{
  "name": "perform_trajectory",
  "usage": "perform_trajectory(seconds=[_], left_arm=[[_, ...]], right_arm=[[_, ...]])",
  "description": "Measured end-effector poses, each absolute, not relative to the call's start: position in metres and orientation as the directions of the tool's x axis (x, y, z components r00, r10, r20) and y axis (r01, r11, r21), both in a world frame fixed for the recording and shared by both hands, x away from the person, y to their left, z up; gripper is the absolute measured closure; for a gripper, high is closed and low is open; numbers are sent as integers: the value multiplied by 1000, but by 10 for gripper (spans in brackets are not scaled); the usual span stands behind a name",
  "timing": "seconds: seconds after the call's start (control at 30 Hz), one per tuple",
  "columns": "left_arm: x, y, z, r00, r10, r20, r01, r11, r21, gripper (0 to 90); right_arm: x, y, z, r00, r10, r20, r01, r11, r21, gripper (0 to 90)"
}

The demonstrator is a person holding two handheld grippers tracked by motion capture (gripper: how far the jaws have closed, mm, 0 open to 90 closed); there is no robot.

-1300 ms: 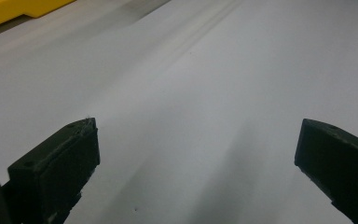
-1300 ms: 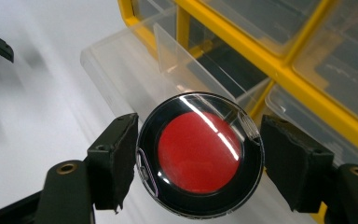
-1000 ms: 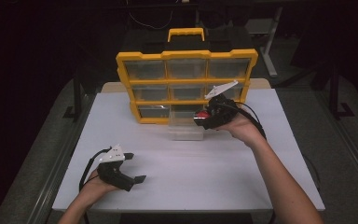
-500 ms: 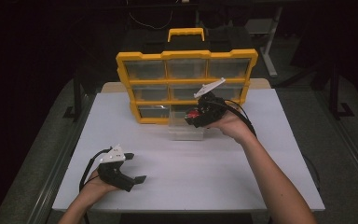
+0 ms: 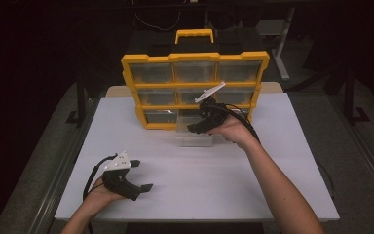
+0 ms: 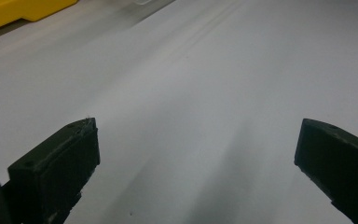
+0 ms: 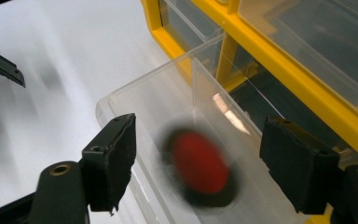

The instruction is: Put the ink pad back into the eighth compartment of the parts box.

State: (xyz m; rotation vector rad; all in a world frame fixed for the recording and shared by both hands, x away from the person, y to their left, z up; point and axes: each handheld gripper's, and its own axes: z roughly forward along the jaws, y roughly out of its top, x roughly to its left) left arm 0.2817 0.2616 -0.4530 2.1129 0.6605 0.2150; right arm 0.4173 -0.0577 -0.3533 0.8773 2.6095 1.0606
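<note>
Right tongs (image 7: pixel 198 158), jaws just opening, hover over a blurred red disc (image 7: pixel 199 162) in the clear drawer (image 7: pixel 121 100); left tongs (image 6: pixel 196 154), at seven o'clock on the surface (image 5: pixel 272 170), stand apart.

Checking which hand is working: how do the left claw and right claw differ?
The left claw sits low over bare table; the right claw hangs over the clear drawer. Left's jaws frame nothing; right's, which have just been opening, frame a blurred red piece. Both are black and open.
</note>
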Motion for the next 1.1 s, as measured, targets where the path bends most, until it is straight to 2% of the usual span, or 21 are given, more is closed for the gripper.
perform_trajectory(seconds=[0.63,1.1], left_arm=[[282,262,-453,842,531,-91,379,-465,800,0],[281,262,-454,841,533,-91,383,-468,796,0]], right_arm=[[397,-96,-346,-789,613,50,450,519,727,221],[373,-125,-363,-776,628,63,458,491,741,184]])
